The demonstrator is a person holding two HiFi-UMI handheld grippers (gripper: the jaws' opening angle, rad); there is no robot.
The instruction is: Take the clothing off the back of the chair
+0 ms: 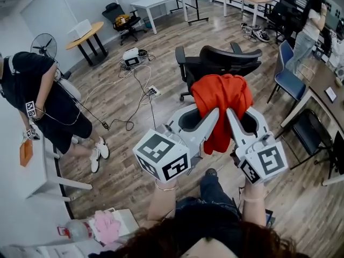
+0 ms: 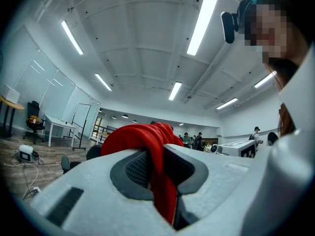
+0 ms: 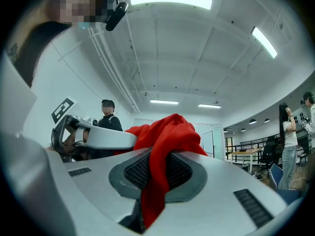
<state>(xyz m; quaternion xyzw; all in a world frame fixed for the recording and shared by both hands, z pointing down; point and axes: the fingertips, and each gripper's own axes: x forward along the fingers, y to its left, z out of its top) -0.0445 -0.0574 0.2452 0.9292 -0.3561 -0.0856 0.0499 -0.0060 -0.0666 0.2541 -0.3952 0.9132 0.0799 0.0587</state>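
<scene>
A red garment [image 1: 222, 97] hangs bunched in the air between my two grippers, clear of the black office chair [image 1: 221, 62] that stands just behind it. In the head view my left gripper [image 1: 214, 114] is shut on the garment's left side and my right gripper [image 1: 232, 113] is shut on its right side, their tips close together. The left gripper view shows red cloth [image 2: 140, 137] pinched between that gripper's [image 2: 155, 168] ribbed pads. In the right gripper view the cloth [image 3: 170, 132] is clamped by the right gripper [image 3: 155, 173] and trails down through the gap.
A person in black [image 1: 43, 101] stands at the left by a white table [image 1: 24, 168]. Cables [image 1: 134, 87] and a power strip lie on the wood floor. A blue chair [image 1: 290, 78], a black chair [image 1: 313, 134] and a desk stand at the right. Another person [image 1: 309, 28] is far right.
</scene>
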